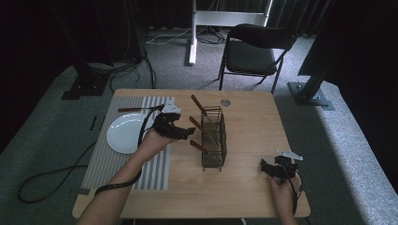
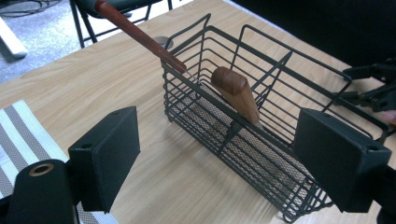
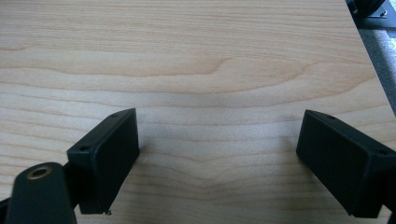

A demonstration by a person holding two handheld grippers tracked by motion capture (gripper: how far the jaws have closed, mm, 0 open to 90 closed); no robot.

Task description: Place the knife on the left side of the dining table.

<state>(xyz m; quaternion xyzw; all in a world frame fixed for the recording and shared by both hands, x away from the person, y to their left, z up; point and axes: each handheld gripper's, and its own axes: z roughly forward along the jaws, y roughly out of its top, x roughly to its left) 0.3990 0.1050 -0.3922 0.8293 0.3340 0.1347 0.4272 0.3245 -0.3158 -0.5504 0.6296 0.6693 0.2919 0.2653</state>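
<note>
High view: I see my left gripper (image 1: pixel 190 132) just beside the wire basket (image 1: pixel 213 138), on its placemat side, while my right gripper (image 1: pixel 264 167) sits well apart, resting low near the table's (image 1: pixel 248 187) near right corner.
Left gripper: jaws spread wide with nothing between them; in the left gripper view the basket (image 2: pixel 261 126) lies straight ahead of the open jaws.
Right gripper: jaws wide apart and empty, looking down on bare table (image 3: pixel 196 70).
Utensils: 3 wooden-handled pieces (image 1: pixel 199 127) lean out of the basket toward my left gripper. Ahead of the jaws, 1 stubby handle (image 2: pixel 236 93) pokes up mid-basket and 1 long handle (image 2: pixel 140 35) slants off past the far rim.
Behind the left gripper: a white plate (image 1: pixel 124 133) on a striped placemat (image 1: pixel 108 159), with another utensil (image 1: pixel 133 109) lying at the mat's far end.
Step, my guess: reaching for a handle to carry it to the place setting.
Risk 1: closing on a wire along with the handle would drag or tip the light basket.
Risk 2: a slanted pull could snag the hidden working end in the mesh.
Risk 3: nothing steadies the basket, since my right gripper is far off.
</note>
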